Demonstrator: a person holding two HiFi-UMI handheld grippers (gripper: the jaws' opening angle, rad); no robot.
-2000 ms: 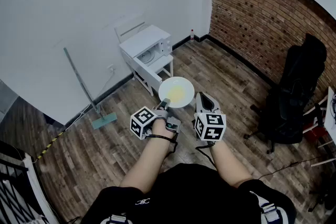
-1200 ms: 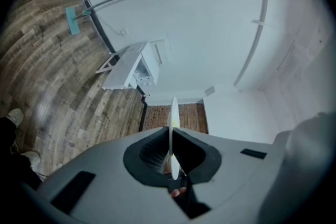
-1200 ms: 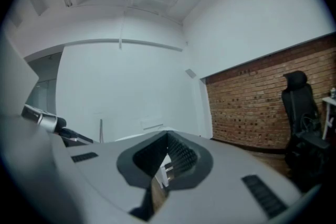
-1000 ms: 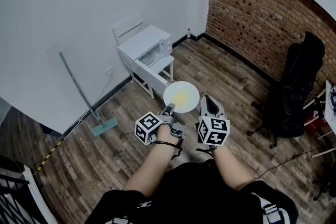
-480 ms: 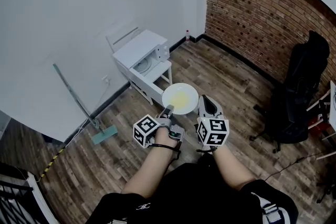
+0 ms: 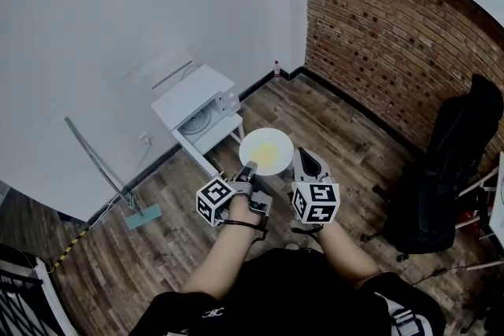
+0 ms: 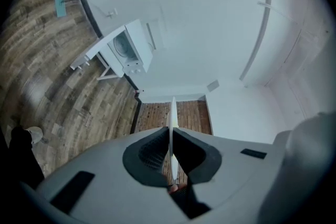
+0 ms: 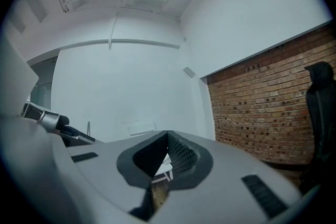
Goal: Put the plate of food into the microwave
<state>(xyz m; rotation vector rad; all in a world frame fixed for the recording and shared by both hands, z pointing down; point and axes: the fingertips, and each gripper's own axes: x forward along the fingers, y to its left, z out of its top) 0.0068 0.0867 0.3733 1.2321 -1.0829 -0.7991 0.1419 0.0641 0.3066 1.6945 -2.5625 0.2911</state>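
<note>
White plate (image 6: 252, 141) of yellow food (image 6: 268, 153) mid-frame, rim pinched by left claw (image 6: 249, 168); right claw (image 6: 302, 156) seemingly closed, empty; microwave (image 6: 195, 102) upper left.

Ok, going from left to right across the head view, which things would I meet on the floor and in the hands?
A long-handled mop with a teal head → white microwave → round white plate of yellow food → black office chair.

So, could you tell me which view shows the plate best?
The head view: the whole plate faces up, yellow food visible. The left gripper view shows only its edge; the right gripper view misses it.
</note>
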